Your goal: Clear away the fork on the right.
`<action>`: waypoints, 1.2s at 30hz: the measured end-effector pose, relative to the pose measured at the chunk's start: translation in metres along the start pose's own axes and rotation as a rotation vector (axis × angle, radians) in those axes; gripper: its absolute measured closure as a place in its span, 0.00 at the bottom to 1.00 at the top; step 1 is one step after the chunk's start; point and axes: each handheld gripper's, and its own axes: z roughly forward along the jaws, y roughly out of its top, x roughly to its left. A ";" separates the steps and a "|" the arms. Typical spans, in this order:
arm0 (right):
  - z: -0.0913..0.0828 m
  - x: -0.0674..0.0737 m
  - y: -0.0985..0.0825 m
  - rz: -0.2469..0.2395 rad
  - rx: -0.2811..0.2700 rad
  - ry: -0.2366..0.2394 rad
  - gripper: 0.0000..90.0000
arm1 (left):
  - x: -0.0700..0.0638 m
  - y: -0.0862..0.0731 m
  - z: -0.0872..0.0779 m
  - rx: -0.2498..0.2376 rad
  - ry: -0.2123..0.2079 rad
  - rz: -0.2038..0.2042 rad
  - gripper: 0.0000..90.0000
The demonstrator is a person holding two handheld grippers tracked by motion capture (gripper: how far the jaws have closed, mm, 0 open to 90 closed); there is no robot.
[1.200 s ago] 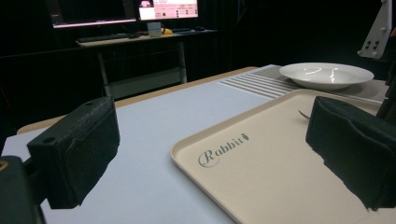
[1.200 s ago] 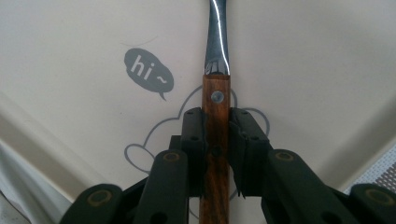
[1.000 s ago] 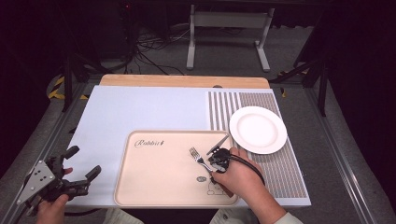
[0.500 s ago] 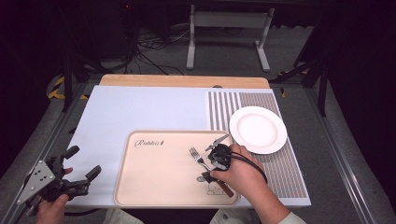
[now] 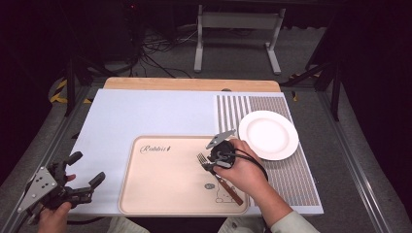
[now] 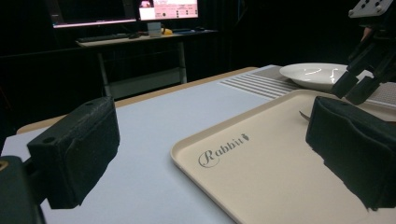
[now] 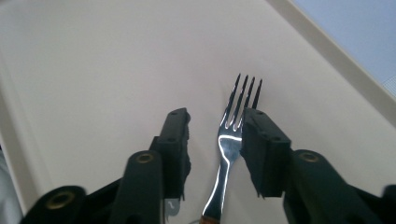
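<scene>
We have the right hand-held gripper low over the tray, jaws apart on either side of the fork, which lies flat there, probably to grasp its neck. Our left hand-held gripper waits spread wide at the table edge.

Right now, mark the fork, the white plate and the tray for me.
fork (image 7: 228,140), right gripper view, on the shiny neck below the tines.
white plate (image 5: 268,134), high view, on its bare centre.
tray (image 5: 160,179), high view, on its bare floor.
</scene>
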 end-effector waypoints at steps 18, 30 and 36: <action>0.035 -0.002 -0.004 -0.057 0.108 0.056 1.00 | -0.001 0.000 0.000 0.001 -0.003 0.000 0.04; 0.043 -0.003 -0.005 -0.058 0.126 0.040 1.00 | -0.001 0.000 0.000 0.002 -0.004 0.003 0.04; 0.043 -0.003 -0.005 -0.059 0.127 0.036 1.00 | -0.001 0.000 0.001 0.000 -0.004 0.002 0.04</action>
